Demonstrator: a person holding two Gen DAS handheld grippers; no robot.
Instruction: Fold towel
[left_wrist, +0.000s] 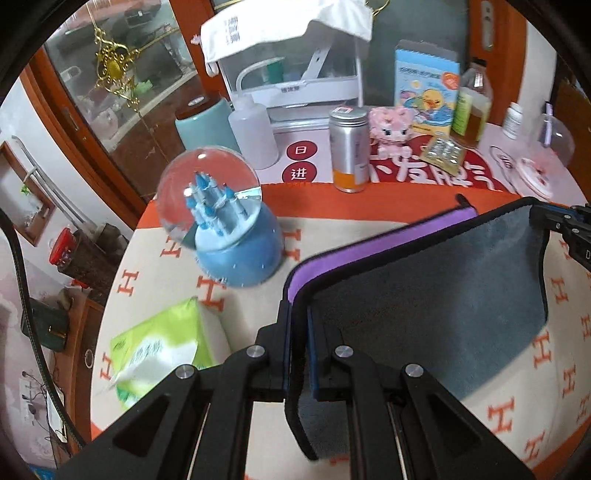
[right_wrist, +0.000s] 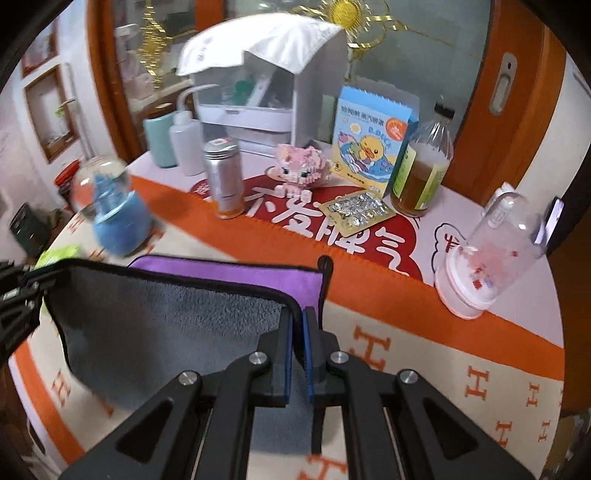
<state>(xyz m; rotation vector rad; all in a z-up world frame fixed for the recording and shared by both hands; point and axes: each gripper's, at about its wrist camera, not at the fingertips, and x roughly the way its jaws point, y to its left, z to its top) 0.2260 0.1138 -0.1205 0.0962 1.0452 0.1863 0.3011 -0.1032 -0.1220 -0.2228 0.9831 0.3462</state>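
The towel (left_wrist: 436, 280) is grey on one face and purple on the other, with a black hem. It is held up off the table, grey face toward me, the purple face (right_wrist: 236, 275) showing behind its top edge. My left gripper (left_wrist: 298, 314) is shut on the towel's left corner. My right gripper (right_wrist: 297, 317) is shut on the right corner. The right gripper also shows at the right edge of the left wrist view (left_wrist: 554, 221), and the left gripper at the left edge of the right wrist view (right_wrist: 22, 284).
A snow globe (left_wrist: 218, 221) stands just left of the towel. A green tissue pack (left_wrist: 159, 347) lies at the near left. A can (left_wrist: 349, 147), pink toy (right_wrist: 299, 168), duck box (right_wrist: 373, 140), bottle (right_wrist: 421, 170), pill blister (right_wrist: 356, 212) and clear dome (right_wrist: 487, 254) stand behind.
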